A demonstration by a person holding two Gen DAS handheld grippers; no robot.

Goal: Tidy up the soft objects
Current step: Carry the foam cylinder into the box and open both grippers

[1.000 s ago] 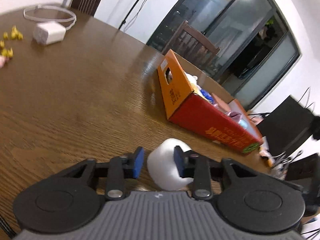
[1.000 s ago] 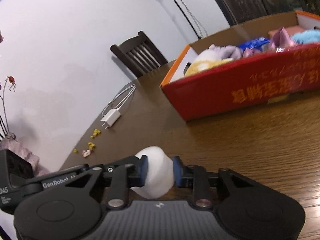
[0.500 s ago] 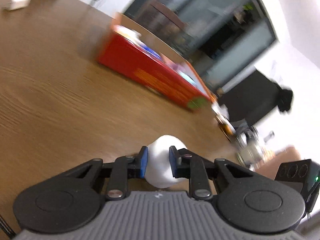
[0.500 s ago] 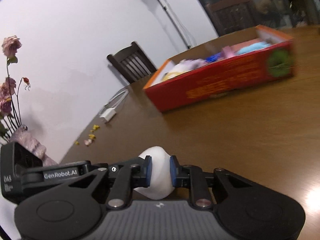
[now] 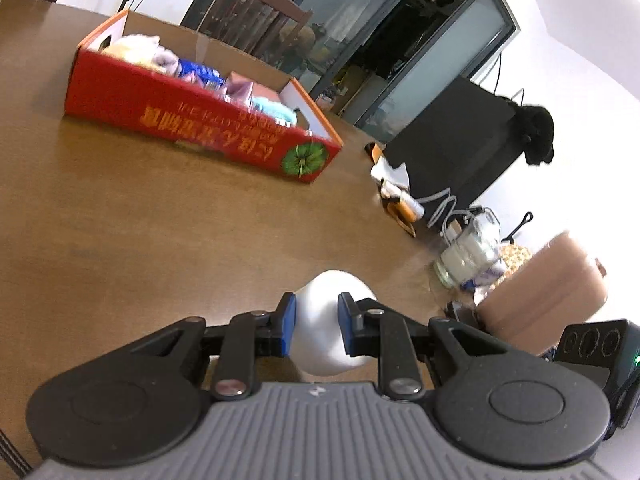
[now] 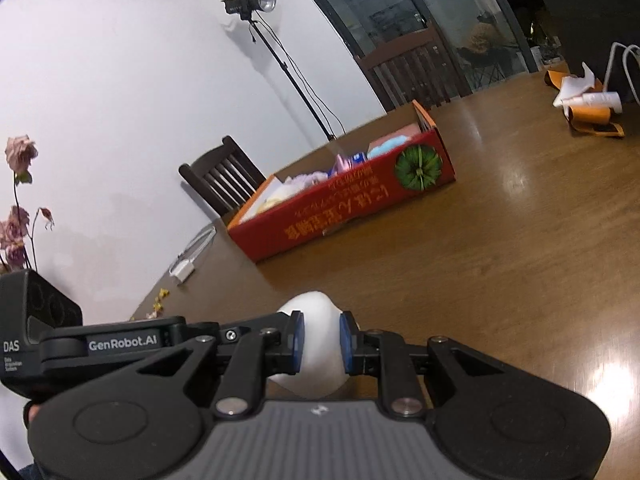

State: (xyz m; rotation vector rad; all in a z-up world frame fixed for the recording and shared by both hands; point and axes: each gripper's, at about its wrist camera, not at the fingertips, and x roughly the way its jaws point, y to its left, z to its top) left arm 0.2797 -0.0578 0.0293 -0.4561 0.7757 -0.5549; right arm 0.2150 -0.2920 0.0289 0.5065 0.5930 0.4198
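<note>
My left gripper is shut on a white soft lump, squeezed between its blue pads above the brown table. In the right wrist view my right gripper is likewise shut on a white soft lump. I cannot tell whether it is the same lump. Farther off on the table stands a long red cardboard box, open on top, holding several soft toys and packets. The other gripper's black body shows at each view's edge.
By the table's right edge stand a glass jar, a brown container and orange wrappers with a tube. A white charger with cable and yellow crumbs lie left. Chairs, a light stand and dried flowers surround.
Both views have swung across the table: the red box moved from close by to farther off, its long side now showing. The pads pinched the white lumps a little tighter.
</note>
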